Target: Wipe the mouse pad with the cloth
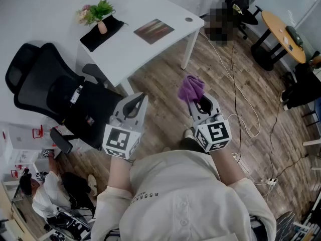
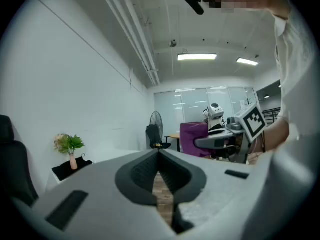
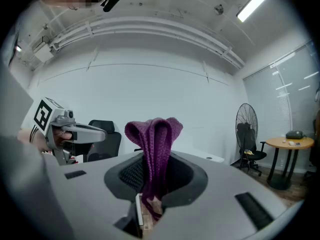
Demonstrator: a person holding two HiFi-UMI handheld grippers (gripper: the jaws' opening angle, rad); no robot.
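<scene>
My right gripper [image 1: 194,102] is shut on a purple cloth [image 1: 191,88], which bunches up above its jaws; the right gripper view shows the cloth [image 3: 153,143] pinched between them. To its left, my left gripper [image 1: 141,98] is shut with nothing in it, its jaws meeting in the left gripper view [image 2: 159,153]. Both are held over the wooden floor, away from the white table [image 1: 135,51]. On that table lie a reddish-brown patterned mouse pad [image 1: 154,30] and a black pad [image 1: 95,37] with a small potted plant [image 1: 98,14] on it.
A black office chair [image 1: 52,92] stands to the left, between me and the table. White cables [image 1: 239,97] run across the floor at right. A round wooden table [image 1: 284,29] and dark chairs stand at far right. Clutter and a person [image 1: 47,197] fill the lower left.
</scene>
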